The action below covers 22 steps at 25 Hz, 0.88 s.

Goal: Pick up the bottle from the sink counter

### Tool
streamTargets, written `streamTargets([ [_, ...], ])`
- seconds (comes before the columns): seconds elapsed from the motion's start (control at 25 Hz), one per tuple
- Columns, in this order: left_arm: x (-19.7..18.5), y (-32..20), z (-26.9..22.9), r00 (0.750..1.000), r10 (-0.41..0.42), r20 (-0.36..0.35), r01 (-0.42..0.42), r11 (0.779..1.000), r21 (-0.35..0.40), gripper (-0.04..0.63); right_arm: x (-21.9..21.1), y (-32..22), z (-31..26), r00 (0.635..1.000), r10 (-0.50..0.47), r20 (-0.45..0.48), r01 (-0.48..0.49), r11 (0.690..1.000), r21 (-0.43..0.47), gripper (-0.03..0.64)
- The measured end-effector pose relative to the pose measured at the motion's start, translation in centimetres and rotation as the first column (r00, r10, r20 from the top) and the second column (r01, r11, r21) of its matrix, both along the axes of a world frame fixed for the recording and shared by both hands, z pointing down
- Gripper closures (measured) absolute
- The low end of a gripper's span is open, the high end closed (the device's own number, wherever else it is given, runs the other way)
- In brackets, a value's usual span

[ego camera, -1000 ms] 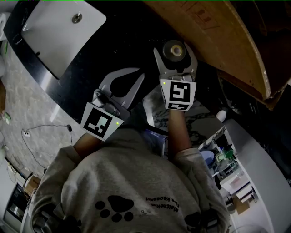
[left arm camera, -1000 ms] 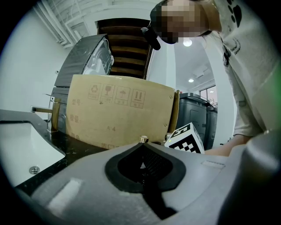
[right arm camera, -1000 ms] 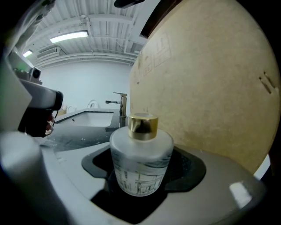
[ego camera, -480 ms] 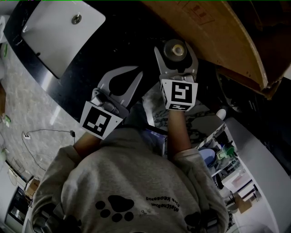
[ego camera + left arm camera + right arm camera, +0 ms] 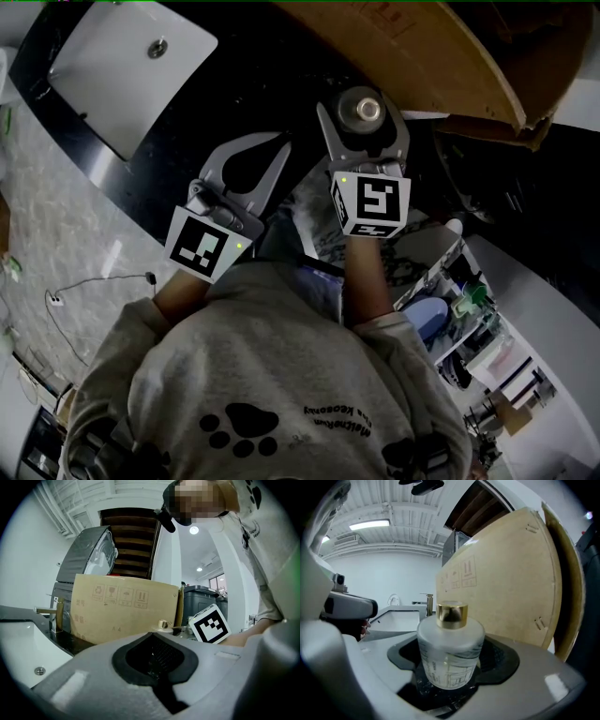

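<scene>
Two grippers in view. Your right gripper grips frosted bottle upright, gold cap on top, beside cardboard box. Your left gripper has jaws closed, empty, over dark counter near sink.

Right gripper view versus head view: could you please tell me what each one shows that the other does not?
Only the right gripper view shows the bottle side-on, frosted with a printed line drawing, and the faucet. Only the head view shows the drain of the sink and the person's grey paw-print sweatshirt. Both show the gold-capped bottle clamped in the right gripper, the cardboard sheet and the white sink.
</scene>
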State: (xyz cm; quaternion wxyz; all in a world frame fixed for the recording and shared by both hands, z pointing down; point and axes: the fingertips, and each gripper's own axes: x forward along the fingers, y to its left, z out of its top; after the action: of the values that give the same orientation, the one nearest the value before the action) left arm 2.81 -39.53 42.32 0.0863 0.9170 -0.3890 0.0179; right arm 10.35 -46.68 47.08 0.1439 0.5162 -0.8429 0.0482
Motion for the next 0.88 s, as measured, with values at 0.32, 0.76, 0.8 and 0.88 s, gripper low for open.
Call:
streamTargets([
  [0.32,-1.3,2.8,-2.5,1.0,0.006,-0.024,-0.005,0.999,0.05,0.594,-0.7,4.6,-4.0,0.999,0.032,0.016,-0.033,0.999,0.028,0.282],
  [0.76,-3.8,9.0,-5.7,0.999,0.037,-0.04,-0.032,0.994,0.109,0.594,-3.1,13.7,-8.3,0.994,0.091,0.06,-0.095,0.993,0.068,0.282],
  [0.8,-4.1,9.6,-6.0,0.998,0.041,-0.041,-0.036,0.993,0.114,0.594,-3.2,14.6,-8.5,0.993,0.1,0.062,-0.104,0.992,0.069,0.282],
  [0.88,-4.5,10.9,-6.5,0.998,0.051,-0.041,-0.045,0.991,0.125,0.594,-3.6,16.4,-9.0,0.991,0.119,0.063,-0.123,0.99,0.071,0.282],
])
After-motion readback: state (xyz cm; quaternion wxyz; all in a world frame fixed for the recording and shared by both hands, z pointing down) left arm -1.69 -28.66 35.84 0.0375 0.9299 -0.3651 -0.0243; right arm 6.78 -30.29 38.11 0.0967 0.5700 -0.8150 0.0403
